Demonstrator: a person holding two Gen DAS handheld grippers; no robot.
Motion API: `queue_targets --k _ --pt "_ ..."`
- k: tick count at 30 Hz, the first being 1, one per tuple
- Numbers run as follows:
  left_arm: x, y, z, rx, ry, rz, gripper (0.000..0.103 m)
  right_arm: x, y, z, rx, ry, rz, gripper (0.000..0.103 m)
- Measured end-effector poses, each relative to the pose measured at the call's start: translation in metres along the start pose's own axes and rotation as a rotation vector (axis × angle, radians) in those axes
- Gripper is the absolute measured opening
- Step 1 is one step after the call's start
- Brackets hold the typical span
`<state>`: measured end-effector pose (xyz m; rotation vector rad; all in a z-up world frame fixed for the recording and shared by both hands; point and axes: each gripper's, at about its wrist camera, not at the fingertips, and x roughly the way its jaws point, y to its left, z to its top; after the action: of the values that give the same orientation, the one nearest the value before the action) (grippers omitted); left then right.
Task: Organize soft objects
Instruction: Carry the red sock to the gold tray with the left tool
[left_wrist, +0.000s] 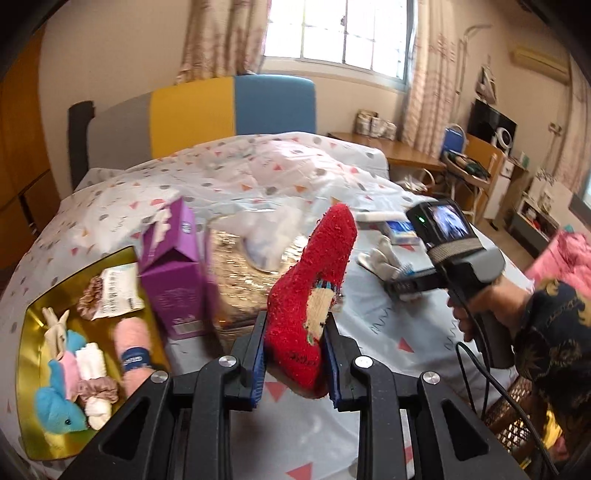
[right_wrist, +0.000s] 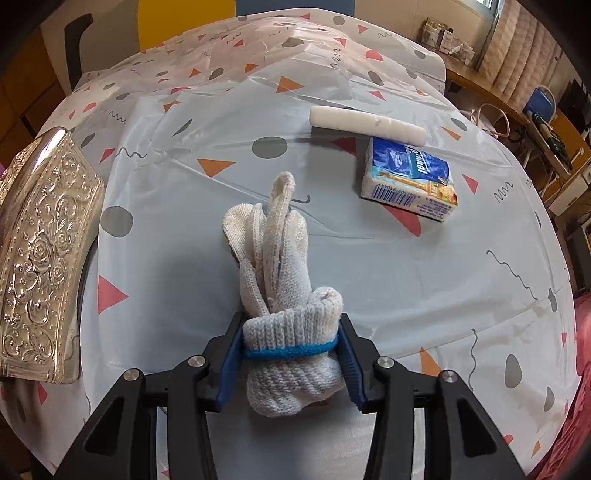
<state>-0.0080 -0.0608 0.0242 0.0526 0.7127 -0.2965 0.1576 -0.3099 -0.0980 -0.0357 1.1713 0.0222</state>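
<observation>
the left hand-held gripper (left_wrist: 293, 354) is clamped narrow on a red sock (left_wrist: 314, 295), its blue pads pressed against the sock's lower part while the toe stands up and leans to the right, lifted clear of the bed (left_wrist: 369, 339). to its left a gold tin (left_wrist: 26, 332) lies open on the patterned sheet, holding a blue plush (left_wrist: 61, 408), a pink roll (left_wrist: 131, 339), white rolls, scrunchies and a packet. a purple box (left_wrist: 173, 273) stands just beside the tin, blurred, and an embossed silver lid (right_wrist: 40, 254) lies behind it. the right hand-held gripper (right_wrist: 291, 354) points steeply down at the bed with a bundled white knit glove (right_wrist: 280, 273) between its fingers; the pads touch the cuff with the blue band on both sides, and the glove's fingers lie on the sheet. the left view shows this gripper from the side, held by a hand (left_wrist: 476, 314) in a dark patterned sleeve. farther up the bed lie a blue tissue pack (right_wrist: 410, 177) and, just beyond it, a white roll (right_wrist: 365, 123), both apart from the glove.
</observation>
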Motion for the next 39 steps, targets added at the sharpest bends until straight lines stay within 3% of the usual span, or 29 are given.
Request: queue_targets --k 14,20,27,32,39 --pt "-0.013 0.059 -0.009 -0.136 -0.004 0.063 0.027 -0.002 0.006 -0.004 -0.051 -0.018 -0.029 0.047" --pt "-0.026 0.132 -0.021 -0.312 -0.008 0.165 0.027 -0.001 0.006 -0.003 -0.055 -0.019 -0.030 0.047" --pt "-0.044 0.230 -0.052 -0.598 0.009 0.294 0.027 -0.002 0.008 -0.003 -0.078 -0.023 -0.042 0.047" --pt "-0.037 0.257 -0.065 -0.729 0.042 0.241 0.027 -0.002 0.009 -0.004 -0.086 -0.024 -0.048 0.047" --pt "-0.002 0.260 -0.039 -0.805 0.056 0.129 0.027 -0.003 0.011 -0.004 -0.094 -0.026 -0.057 0.047"
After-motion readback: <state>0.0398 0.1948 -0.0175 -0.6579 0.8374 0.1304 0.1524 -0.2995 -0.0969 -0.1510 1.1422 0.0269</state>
